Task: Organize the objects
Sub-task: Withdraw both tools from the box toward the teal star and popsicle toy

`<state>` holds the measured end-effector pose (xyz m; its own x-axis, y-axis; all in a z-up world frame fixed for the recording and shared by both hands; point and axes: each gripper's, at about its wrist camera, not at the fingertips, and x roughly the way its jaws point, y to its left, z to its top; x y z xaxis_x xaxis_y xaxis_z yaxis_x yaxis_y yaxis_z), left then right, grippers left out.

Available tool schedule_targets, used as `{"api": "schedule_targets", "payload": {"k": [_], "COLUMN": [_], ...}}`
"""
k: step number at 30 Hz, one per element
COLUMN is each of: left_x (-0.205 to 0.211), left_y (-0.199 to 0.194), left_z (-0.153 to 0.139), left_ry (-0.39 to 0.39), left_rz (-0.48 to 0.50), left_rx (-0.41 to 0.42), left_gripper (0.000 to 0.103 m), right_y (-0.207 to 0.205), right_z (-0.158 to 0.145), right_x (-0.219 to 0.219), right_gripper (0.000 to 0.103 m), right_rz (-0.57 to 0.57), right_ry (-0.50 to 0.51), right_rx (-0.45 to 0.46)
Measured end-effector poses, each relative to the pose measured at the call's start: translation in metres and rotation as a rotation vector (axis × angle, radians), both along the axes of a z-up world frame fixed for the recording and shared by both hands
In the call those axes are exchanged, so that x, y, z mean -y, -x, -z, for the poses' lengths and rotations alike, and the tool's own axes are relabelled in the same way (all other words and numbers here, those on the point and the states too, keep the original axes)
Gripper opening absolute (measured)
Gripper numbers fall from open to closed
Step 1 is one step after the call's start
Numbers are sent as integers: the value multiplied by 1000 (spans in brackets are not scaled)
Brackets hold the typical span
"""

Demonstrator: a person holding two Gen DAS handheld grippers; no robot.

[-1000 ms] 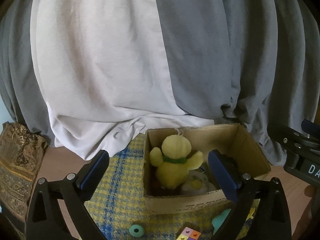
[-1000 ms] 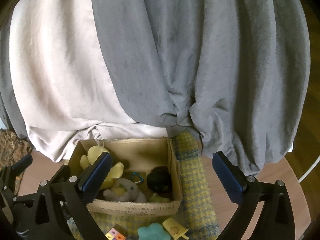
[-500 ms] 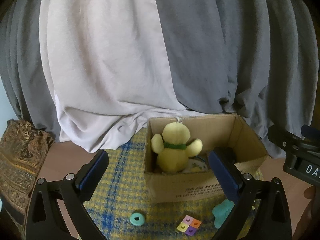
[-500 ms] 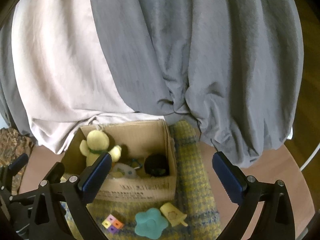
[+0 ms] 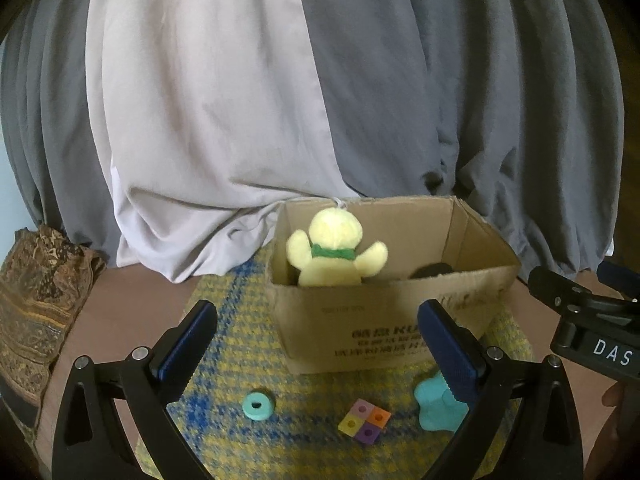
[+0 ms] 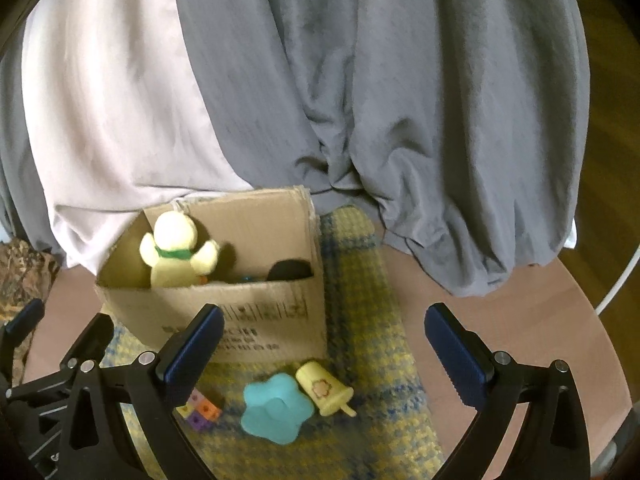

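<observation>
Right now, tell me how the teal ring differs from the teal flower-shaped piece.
The teal ring is small, round and has a hole through it; the teal flower piece is bigger, lobed and solid. The ring lies toward the left of the mat, the flower piece toward the right beside the yellow popsicle toy. Both are teal and outside the box.

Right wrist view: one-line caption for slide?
Open right gripper above teal flower toy and yellow popsicle toy, before cardboard box.

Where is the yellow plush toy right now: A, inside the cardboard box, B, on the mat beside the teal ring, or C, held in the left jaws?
A: the plush sits inside the box, leaning at its back-left corner, with both grippers open and empty.
</observation>
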<state>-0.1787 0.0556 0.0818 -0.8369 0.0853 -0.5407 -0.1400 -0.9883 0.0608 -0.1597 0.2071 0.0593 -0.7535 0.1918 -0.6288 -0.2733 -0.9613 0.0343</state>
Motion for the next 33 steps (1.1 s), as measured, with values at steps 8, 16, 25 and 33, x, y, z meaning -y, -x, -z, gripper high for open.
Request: {"api": "schedule_targets", "payload": {"k": [8,16,25,33], "left_x": [-3,-10,-15,-22], "left_y": [-10,-19,-23,-21], "left_z": [23,43,71,98], "left_ry": [-14,-7,3,8], "left_rz": [-5,7,28,40], "left_rx": [27,50,97,149], "left_gripper": [102,102,102,96], "right_y": [-10,-14,-17,-13], "right_z": [22,46,70,97], "right_x": [-3,-7,-12,-21], "right_gripper": [101,101,100,96], "right_rz": [-3,-4,-6,3], "right_ry": [2,8,12,33], "right_rx": [30,69,105,163]}}
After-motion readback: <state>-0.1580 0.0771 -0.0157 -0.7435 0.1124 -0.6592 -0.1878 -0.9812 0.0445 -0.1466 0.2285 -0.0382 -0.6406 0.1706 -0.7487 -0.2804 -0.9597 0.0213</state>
